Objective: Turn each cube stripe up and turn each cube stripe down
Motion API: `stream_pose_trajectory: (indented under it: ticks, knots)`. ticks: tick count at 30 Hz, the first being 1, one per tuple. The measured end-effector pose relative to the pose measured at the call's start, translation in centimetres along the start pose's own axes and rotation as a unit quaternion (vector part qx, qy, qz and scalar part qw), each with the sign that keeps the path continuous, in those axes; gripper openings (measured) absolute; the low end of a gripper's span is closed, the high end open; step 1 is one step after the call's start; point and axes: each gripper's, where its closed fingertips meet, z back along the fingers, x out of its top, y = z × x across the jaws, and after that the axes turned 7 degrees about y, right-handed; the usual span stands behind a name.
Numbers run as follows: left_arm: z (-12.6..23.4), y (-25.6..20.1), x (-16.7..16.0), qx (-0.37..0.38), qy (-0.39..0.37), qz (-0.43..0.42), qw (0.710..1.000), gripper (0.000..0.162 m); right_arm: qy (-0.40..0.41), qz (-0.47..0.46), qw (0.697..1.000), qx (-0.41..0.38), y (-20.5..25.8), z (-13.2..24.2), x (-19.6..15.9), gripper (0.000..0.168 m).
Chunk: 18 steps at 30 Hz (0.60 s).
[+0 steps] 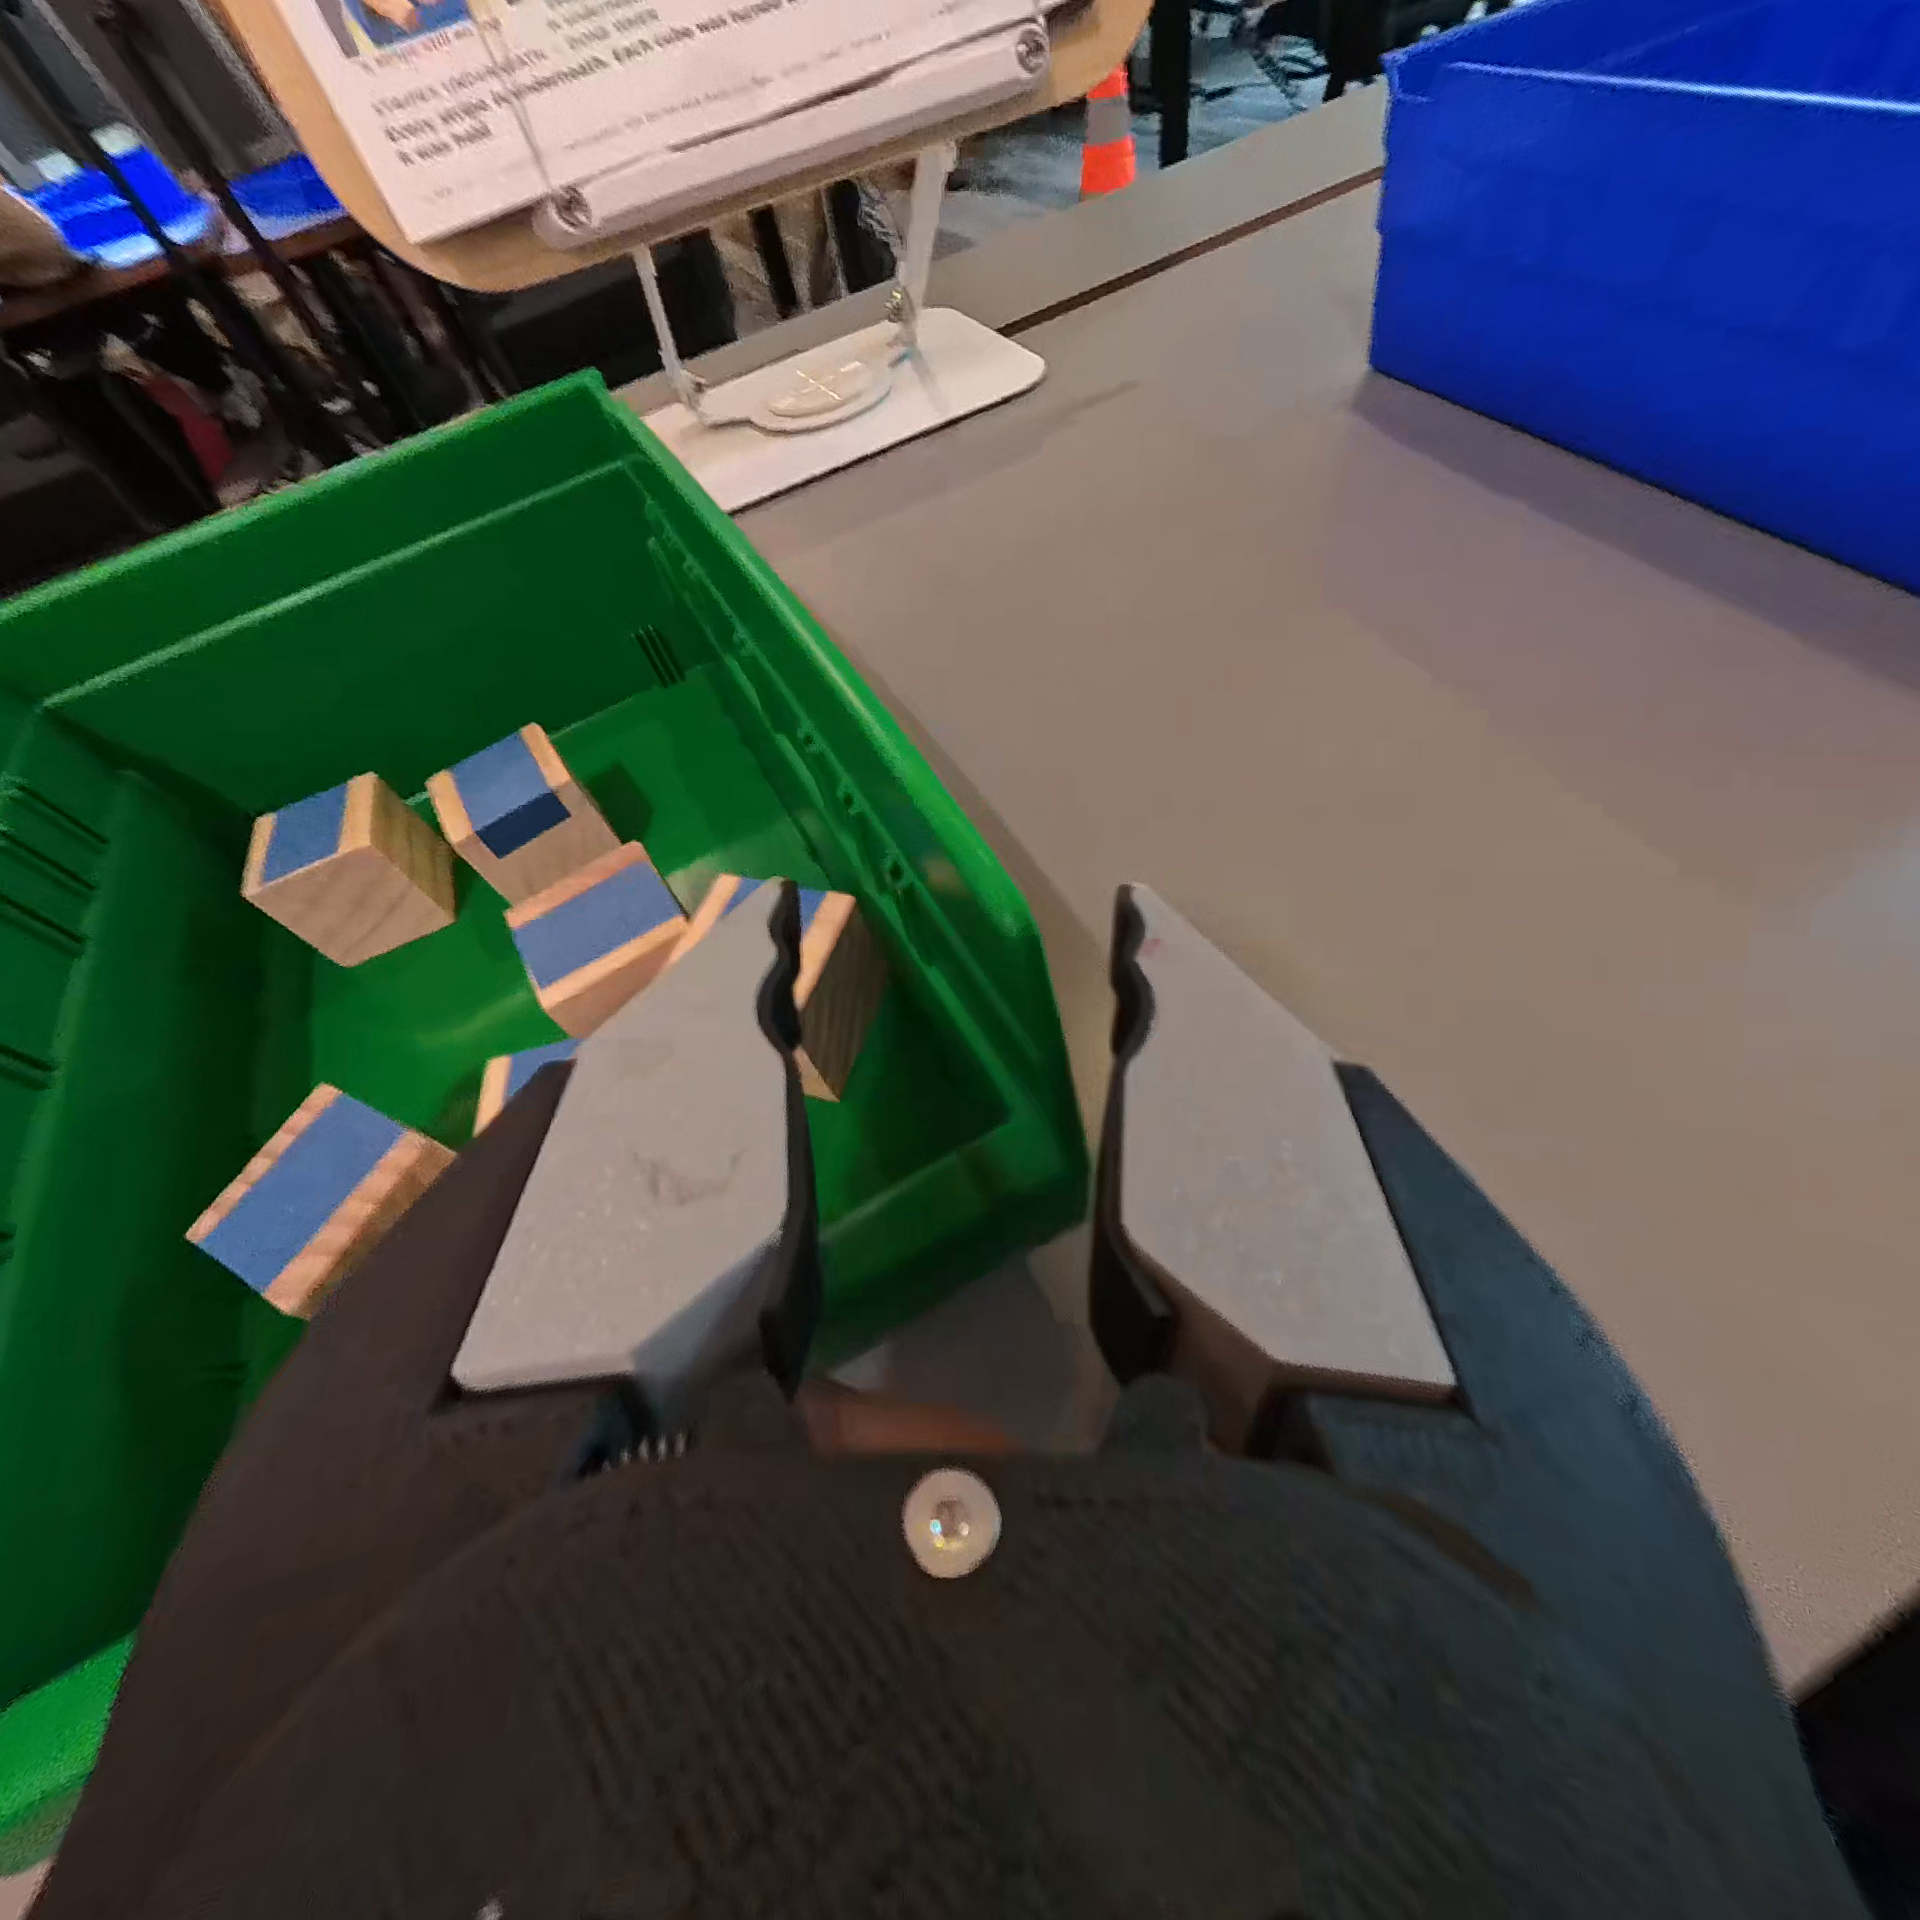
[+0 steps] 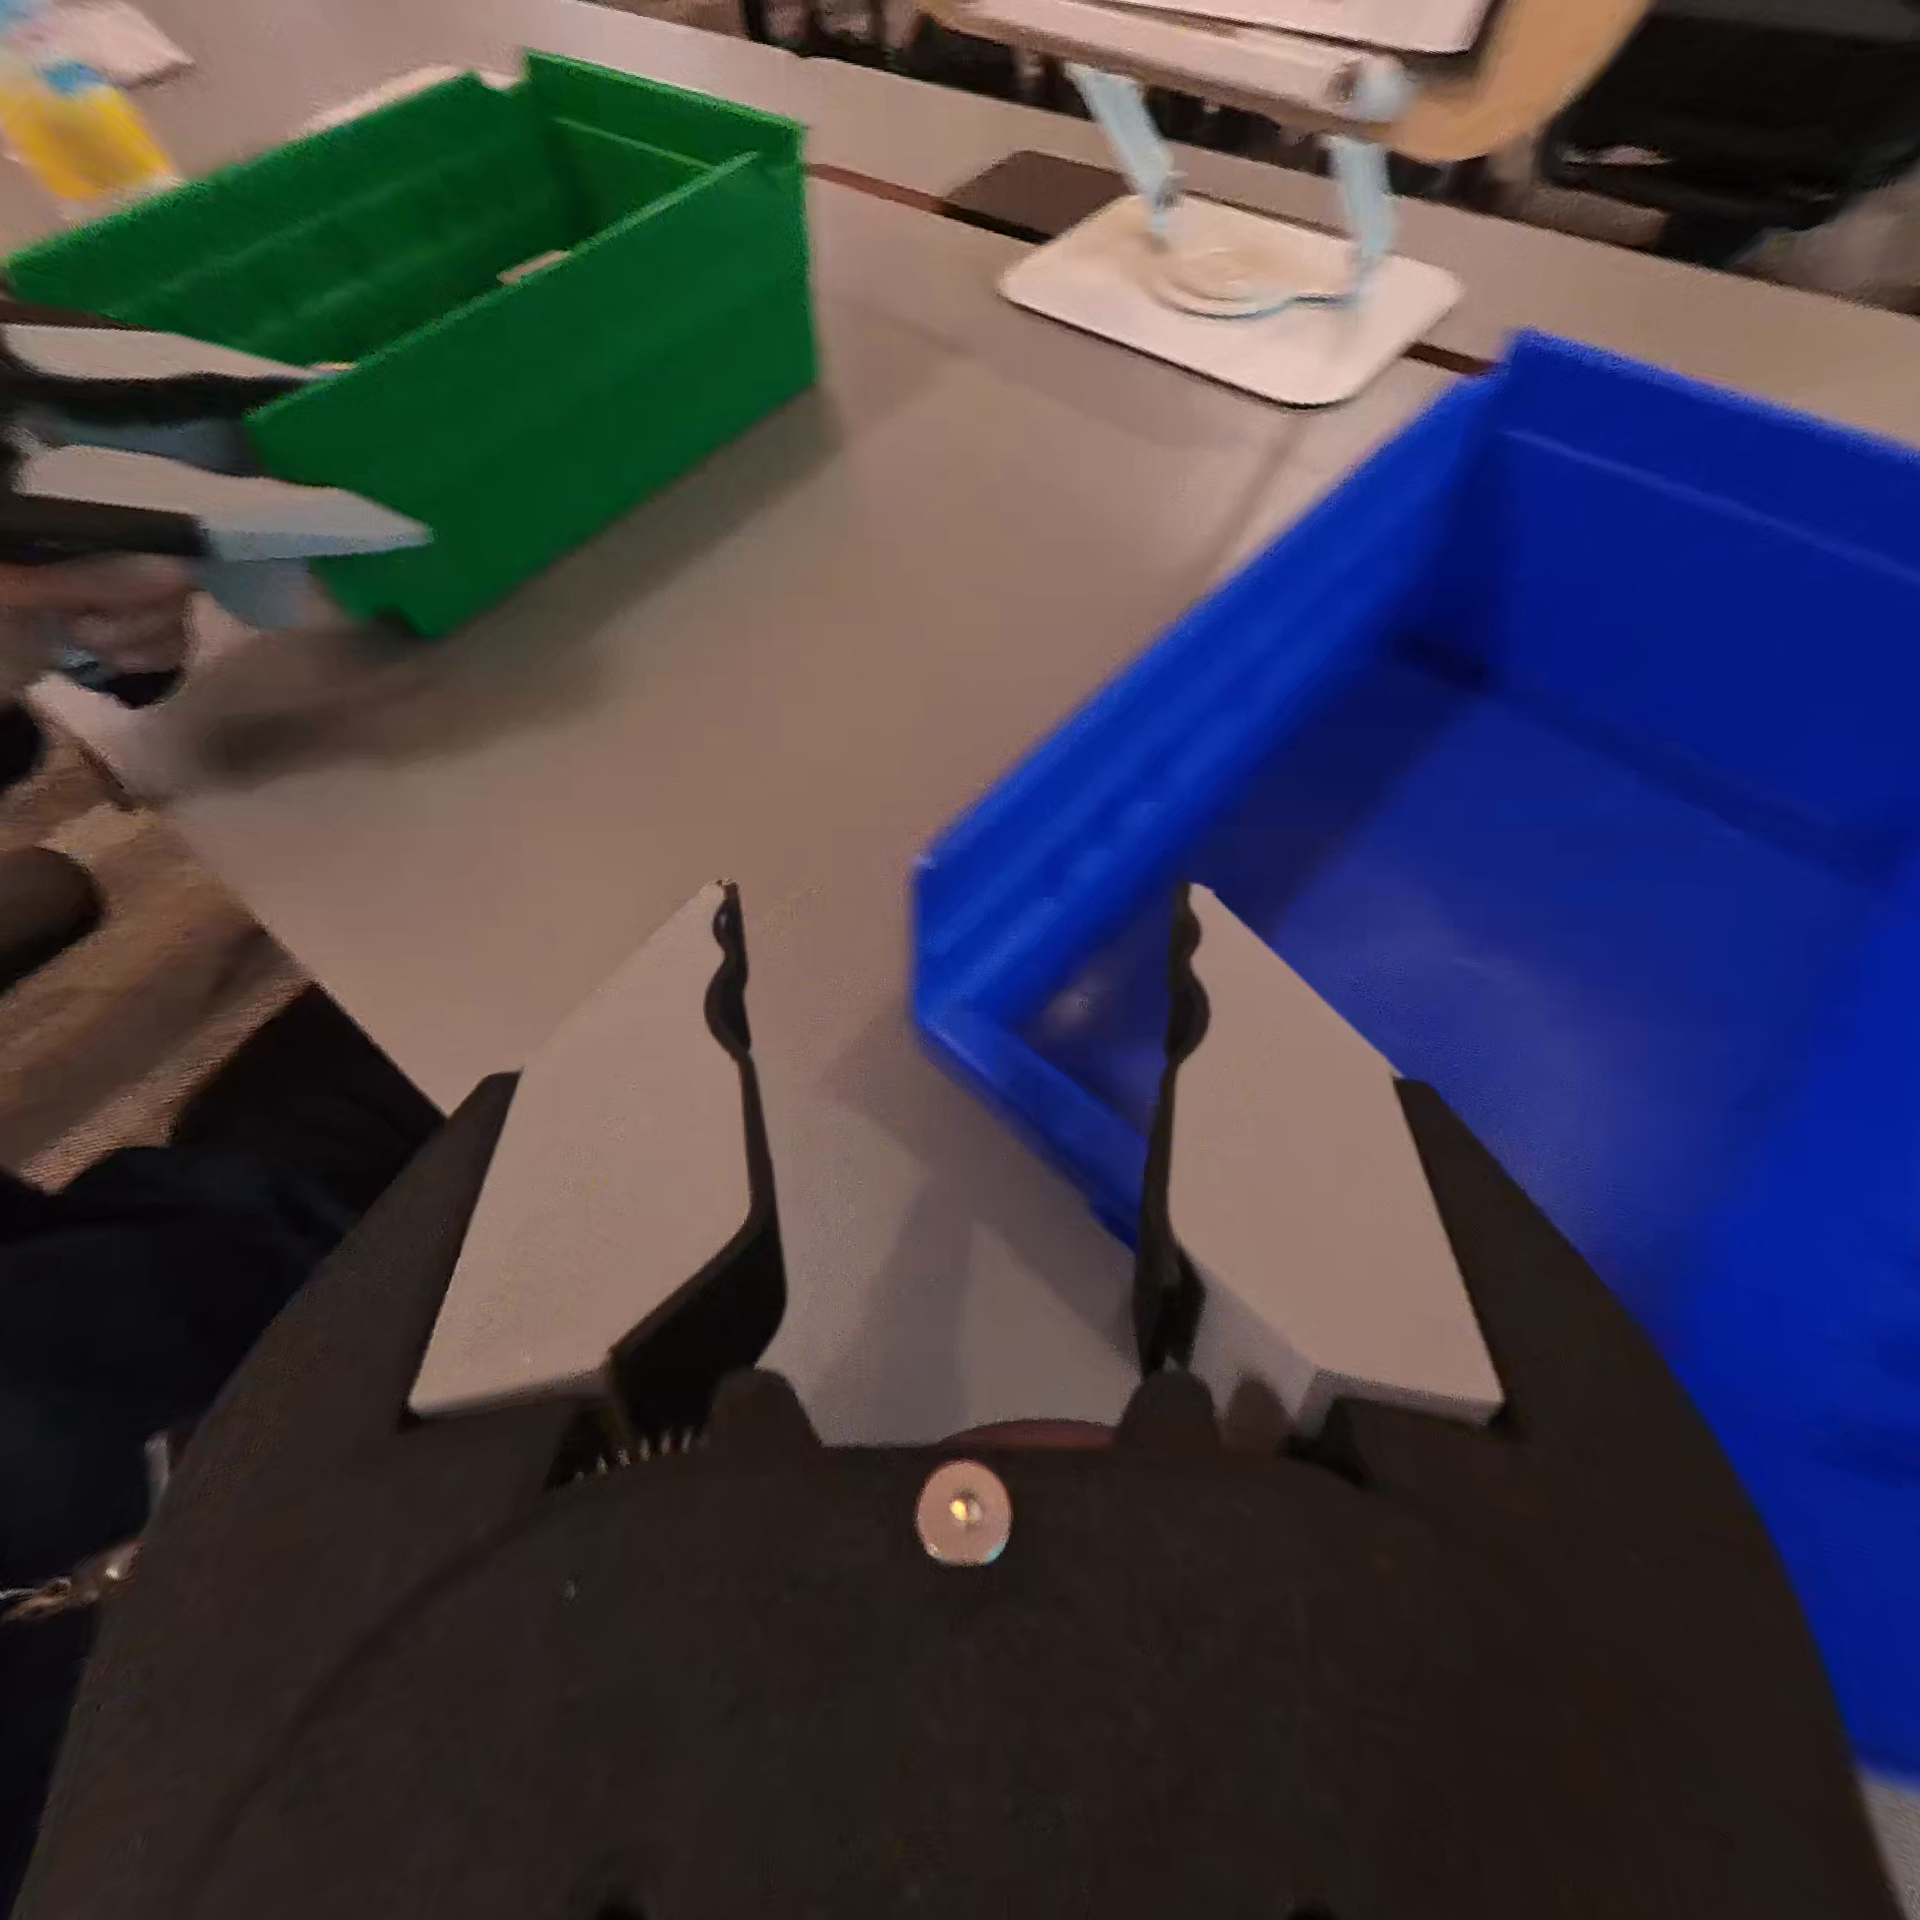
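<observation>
Several wooden cubes with a blue stripe lie inside the green bin (image 1: pixel 914 831); one (image 1: pixel 348 868) sits at the back left, one (image 1: pixel 312 1195) at the front left, one (image 1: pixel 836 987) against the right wall. My left gripper (image 1: pixel 951 920) is open and empty, hovering over the bin's right front corner. My right gripper (image 2: pixel 956 904) is open and empty above the table, at the near left corner of the blue bin (image 2: pixel 1039 935), whose visible floor is bare. The left gripper (image 2: pixel 312 457) also shows far left in the right wrist view, next to the green bin (image 2: pixel 582 395).
A white stand (image 1: pixel 862 405) holding a wooden board with a paper sheet stands at the back of the grey table (image 1: pixel 1351 831). The blue bin (image 1: pixel 1662 291) is at the right. An orange cone (image 1: pixel 1107 135) stands beyond the table. The table edge (image 2: pixel 312 935) runs near left.
</observation>
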Motion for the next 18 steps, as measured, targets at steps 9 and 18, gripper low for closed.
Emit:
stream_pose_trajectory:
  ticks: [9,18]
  knots:
    - [0.2,4.9,0.0,0.111,-0.014,-0.002,0.994,0.002,0.026,0.037,0.989,-0.141,-3.0,-4.8,-1.3,0.036]
    - [2.5,10.4,-2.4,0.163,-0.018,0.068,0.984,0.001,0.035,0.005,0.968,-0.249,-9.4,-1.6,-3.4,0.001]
